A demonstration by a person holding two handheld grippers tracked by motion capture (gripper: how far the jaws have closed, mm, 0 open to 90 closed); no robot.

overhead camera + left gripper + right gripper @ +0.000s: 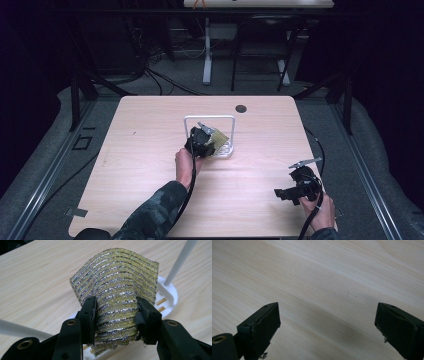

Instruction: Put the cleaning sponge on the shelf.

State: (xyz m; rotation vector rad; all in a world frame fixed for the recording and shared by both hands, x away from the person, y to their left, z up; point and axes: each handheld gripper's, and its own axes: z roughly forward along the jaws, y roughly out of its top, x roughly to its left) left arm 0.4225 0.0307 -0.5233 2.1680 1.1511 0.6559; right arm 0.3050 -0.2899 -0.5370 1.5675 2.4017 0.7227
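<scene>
Pinching glittery cloth (117, 302) between left tongs (115, 316)

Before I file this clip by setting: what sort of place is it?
Probably a lab or recording studio, not a home: a lone wooden table on grey carpet, dark surroundings with black stands and loose cables, and a person working handheld grippers, the left gripper holding a glittery scrubbing cloth.

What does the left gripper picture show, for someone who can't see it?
Black tongs pinch a shiny gold and silver striped cloth, which curves up between them. Behind it sits a white rack on a pale wooden table.
</scene>
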